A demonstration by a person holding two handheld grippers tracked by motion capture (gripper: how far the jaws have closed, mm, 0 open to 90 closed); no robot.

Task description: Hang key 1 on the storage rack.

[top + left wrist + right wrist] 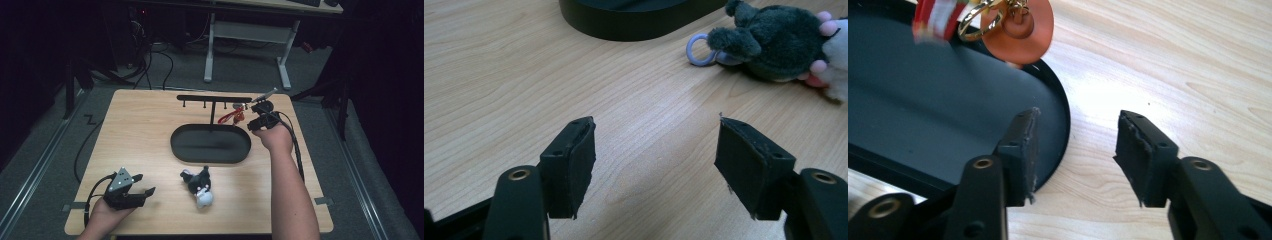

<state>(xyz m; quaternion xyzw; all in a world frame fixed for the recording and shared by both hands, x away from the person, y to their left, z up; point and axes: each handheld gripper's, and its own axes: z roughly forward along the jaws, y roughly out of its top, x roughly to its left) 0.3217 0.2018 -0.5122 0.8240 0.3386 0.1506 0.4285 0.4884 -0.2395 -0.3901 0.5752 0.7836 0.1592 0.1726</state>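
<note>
Parted, empty: right gripper (1075, 150) over the rim of the black oval tray (913, 100), nothing between its pads. Just beyond, orange keychain (1020, 25) with gold ring, hanging from the black hook rack (215, 98) above the tray's right end. Spread wide and empty too: left gripper (654, 160), low over the wooden table (499, 75). Farther off, plush toy keychain (774, 42) lying near the tray.

plush toy (199, 186) before tray (180, 145), keychain (233, 116) behind
</note>
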